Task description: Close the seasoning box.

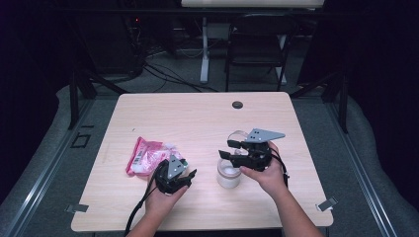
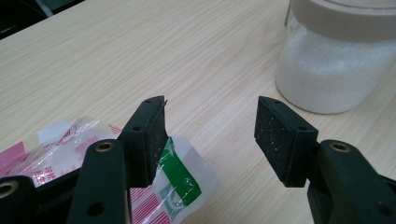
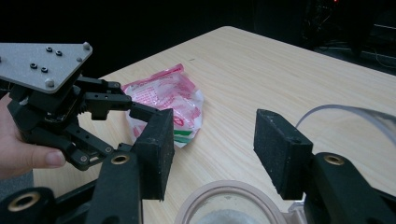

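My left tongs (image 1: 191, 174) hang open and empty low over the counter (image 1: 197, 118), the pink packet (image 1: 146, 155) just beside them at ten o'clock. The jar of white powder (image 1: 229, 174) stands at three o'clock from them, its mouth open and its clear lid (image 1: 238, 134) lying just beyond. My right tongs (image 1: 226, 149) hover over the jar, jaws apart, gripping nothing. I judge I'm between steps: next, the left must close on the packet's edge and bring it towards the jar.

Far tabletop (image 1: 207, 111) free; jar (image 1: 229, 174), pink bag (image 1: 146, 155) block near edge.
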### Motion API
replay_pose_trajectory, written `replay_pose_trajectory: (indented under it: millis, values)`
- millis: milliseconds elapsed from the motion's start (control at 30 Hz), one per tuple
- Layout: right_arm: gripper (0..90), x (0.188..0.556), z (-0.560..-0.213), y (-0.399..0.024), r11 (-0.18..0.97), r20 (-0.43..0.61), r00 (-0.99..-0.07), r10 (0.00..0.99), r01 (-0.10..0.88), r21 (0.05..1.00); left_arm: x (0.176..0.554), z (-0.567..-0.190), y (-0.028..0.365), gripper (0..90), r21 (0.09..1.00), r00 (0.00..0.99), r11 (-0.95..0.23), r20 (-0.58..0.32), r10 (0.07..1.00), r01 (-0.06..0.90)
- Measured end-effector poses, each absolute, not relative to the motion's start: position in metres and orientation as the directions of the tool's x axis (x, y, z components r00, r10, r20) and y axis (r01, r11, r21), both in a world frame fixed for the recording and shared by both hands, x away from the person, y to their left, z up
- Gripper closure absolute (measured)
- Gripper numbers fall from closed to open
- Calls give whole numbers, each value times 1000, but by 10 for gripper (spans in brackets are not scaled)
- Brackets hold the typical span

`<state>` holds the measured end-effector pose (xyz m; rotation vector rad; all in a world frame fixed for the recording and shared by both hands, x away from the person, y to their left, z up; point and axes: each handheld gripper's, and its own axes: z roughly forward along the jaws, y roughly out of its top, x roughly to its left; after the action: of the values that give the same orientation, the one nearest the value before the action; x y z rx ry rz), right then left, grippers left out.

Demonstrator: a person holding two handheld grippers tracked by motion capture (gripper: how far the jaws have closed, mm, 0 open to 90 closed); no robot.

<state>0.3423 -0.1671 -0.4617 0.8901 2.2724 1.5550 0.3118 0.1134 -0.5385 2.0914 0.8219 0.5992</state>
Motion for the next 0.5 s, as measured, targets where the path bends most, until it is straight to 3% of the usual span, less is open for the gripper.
replay_pose_trajectory:
  millis: [500]
  values:
    - [509,340,-435,-198,175,144,-735,663,339,925,312,-539,113,441,809,679,-473,129,722,350]
